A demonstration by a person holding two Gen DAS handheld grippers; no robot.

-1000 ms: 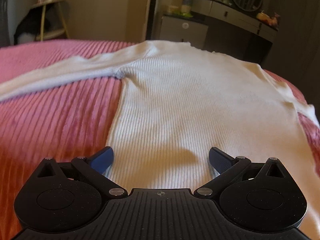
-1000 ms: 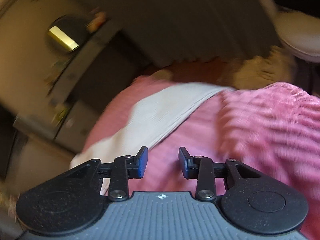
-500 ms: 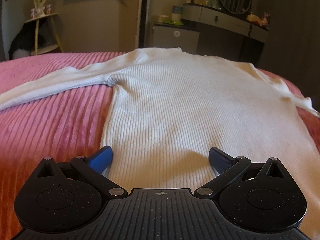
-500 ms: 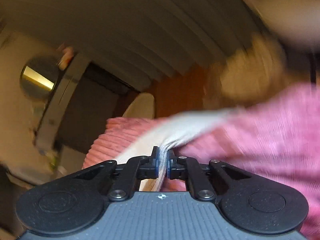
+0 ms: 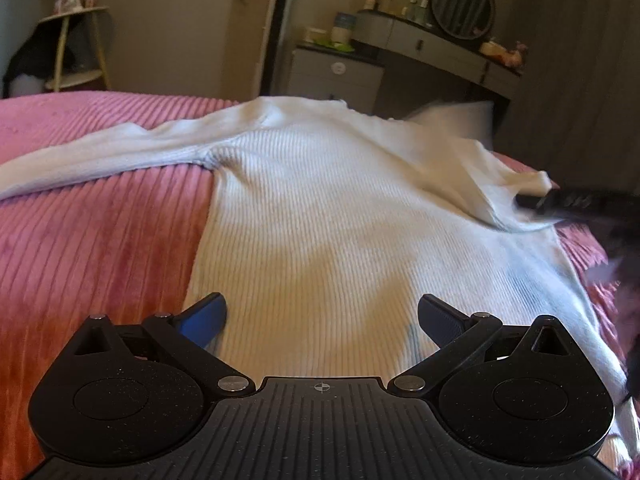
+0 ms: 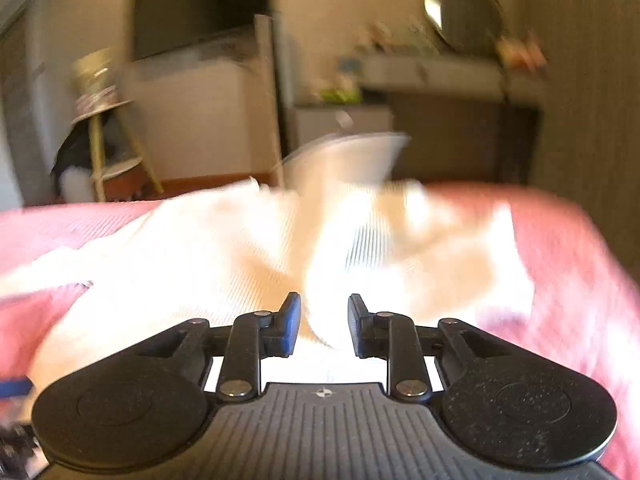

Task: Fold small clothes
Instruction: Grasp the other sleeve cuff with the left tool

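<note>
Lying flat on the pink bedspread (image 5: pixel 100 240), the white sweater (image 5: pixel 340 220) has its right sleeve (image 6: pixel 340 248) thrown across its body. Both the left gripper (image 5: pixel 322 316) and right gripper (image 6: pixel 324 320) stand parted, gripping nothing. Risk: the unrestrained sleeve may land bunched, skewing the fold.

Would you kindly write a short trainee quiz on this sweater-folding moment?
1. True or false: the left gripper is clamped on the white ribbed knit sweater.
2. The pink corduroy bedspread lies where: A over the sweater, B under it?
3. Fill in: the right gripper has its jaws ____.

Key: 1 false, it is open over the hem; 2 B; 3 open, with white fabric between them.
</note>
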